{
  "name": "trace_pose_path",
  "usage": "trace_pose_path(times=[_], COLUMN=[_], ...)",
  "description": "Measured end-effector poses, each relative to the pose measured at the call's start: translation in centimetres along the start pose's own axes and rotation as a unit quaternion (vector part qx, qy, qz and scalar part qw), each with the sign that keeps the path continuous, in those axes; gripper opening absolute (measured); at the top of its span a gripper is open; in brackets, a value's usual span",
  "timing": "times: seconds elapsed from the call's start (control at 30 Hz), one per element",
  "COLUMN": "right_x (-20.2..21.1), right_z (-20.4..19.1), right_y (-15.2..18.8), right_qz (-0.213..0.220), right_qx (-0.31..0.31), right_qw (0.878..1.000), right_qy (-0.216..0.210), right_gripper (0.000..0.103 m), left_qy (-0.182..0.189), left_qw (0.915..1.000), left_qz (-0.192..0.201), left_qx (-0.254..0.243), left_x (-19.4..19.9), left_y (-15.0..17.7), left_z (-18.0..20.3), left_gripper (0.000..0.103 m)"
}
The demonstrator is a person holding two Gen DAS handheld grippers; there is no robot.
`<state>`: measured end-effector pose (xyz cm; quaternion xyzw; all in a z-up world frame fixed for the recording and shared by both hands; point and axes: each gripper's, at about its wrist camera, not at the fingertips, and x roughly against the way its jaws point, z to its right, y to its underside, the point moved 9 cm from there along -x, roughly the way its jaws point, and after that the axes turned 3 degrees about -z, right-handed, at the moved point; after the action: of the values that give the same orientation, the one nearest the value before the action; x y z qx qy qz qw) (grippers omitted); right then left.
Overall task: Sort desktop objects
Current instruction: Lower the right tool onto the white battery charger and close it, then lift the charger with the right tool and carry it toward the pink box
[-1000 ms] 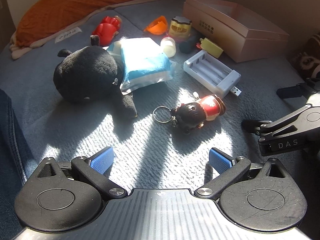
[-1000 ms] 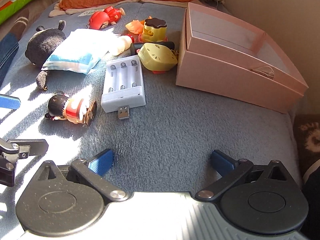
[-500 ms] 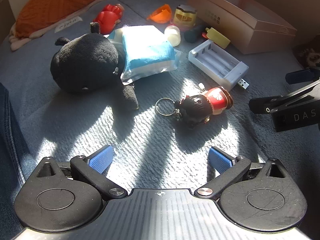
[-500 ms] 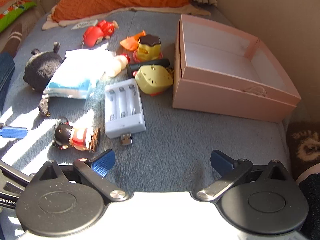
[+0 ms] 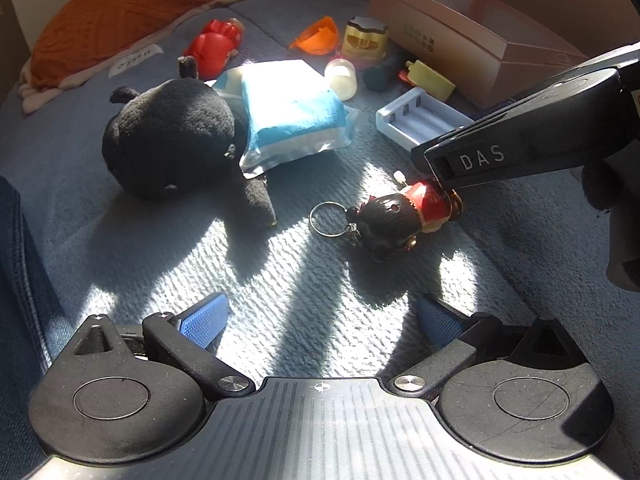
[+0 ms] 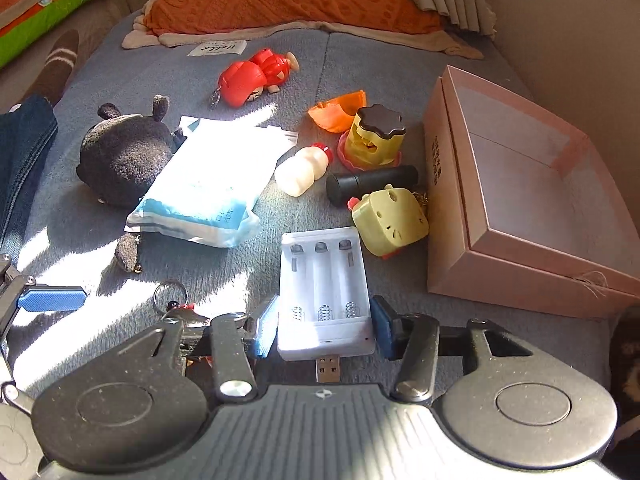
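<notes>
The right tool (image 6: 322, 330) sits low on the grey blanket (image 6: 400, 80), its blue pads on either side of the near end of the white charger (image 6: 324, 292): the left pad touches the charger's side and the right pad is just beside the other side, so the jaws are closed around it or nearly so, and I cannot tell whether they press it. The charger lies flat, its USB plug pointing at the camera. Beyond it lie a yellow cube toy (image 6: 390, 222), a black cylinder (image 6: 372, 184), a small white bottle (image 6: 302, 170), a yellow jar toy (image 6: 372, 138) and an orange piece (image 6: 338, 110). The pink box (image 6: 520, 280) stands open at the right, close to the cube toy. The left tool (image 5: 320, 322) is open, holding nothing, over a sunlit patch. Ahead of it lies a doll keyring (image 5: 396, 216), with the right tool's arm just above its red end. Further off are a black plush (image 5: 168, 140), a blue-white packet (image 5: 292, 116) leaning on it, and a red figure (image 5: 212, 46).
</notes>
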<state>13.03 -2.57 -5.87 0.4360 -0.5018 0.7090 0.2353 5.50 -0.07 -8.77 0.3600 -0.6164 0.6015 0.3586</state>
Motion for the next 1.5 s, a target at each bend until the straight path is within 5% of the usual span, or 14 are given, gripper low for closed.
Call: trace_pose_path(times=[0.13,0.3,0.43,0.57,0.73,0.83,1.0,1.1,1.2,1.27,1.33,1.5], right_x=[2.1,3.8,7.8,10.6,9.3,7.1,4.9,3.9,2.4,1.5,1.3,3.4], right_z=[2.1,4.6,7.3,10.0,10.5,9.7,8.1,7.7,7.8,7.9,7.8,3.6], right_y=[2.8,5.7,5.1,4.6,5.8,6.9,7.1,6.3,5.6,5.6,5.4,5.8], right_qz=[-0.013,-0.006,0.016,0.045,0.029,-0.003,-0.017,-0.014,-0.021,-0.041,-0.048,-0.009], right_qx=[0.078,0.182,0.058,-0.05,-0.074,-0.089,-0.05,-0.045,-0.051,-0.056,-0.053,0.14], right_qw=[0.996,0.972,0.991,0.991,0.991,0.993,0.995,0.996,0.996,0.996,0.997,0.989], right_qy=[0.039,0.152,0.12,0.119,0.111,0.076,0.081,0.076,0.065,0.05,0.043,0.053], right_gripper=[0.049,0.053,0.073,0.08,0.081,0.081,0.077,0.075,0.074,0.061,0.059,0.052], left_qy=[0.003,0.022,0.075,0.106,0.063,0.029,-0.004,-0.034,-0.005,0.011,0.023,0.022], left_qw=[1.0,0.9995,0.996,0.9935,0.9975,0.9993,0.998,0.9977,0.9984,0.9966,0.9946,0.9954], left_qz=[0.001,0.017,0.038,0.021,0.022,0.021,0.033,0.043,0.049,0.062,0.079,0.07], left_qx=[0.004,0.015,0.03,0.034,0.02,-0.008,-0.053,-0.039,0.028,0.053,0.064,0.062], left_x=[-0.1,0.4,1.7,1.2,-0.5,-1.0,-0.3,-0.1,0.0,0.4,1.1,0.7], left_y=[-0.2,-0.7,-1.8,-2.8,-4.4,-5.0,-5.0,-4.9,-4.9,-5.2,-5.6,-5.2], left_z=[0.1,0.3,1.3,3.8,5.7,5.1,2.2,-0.6,-2.6,-3.1,-3.3,-3.2], left_gripper=[0.103,0.103,0.103,0.103,0.101,0.074,0.071,0.075,0.087,0.091,0.095,0.096])
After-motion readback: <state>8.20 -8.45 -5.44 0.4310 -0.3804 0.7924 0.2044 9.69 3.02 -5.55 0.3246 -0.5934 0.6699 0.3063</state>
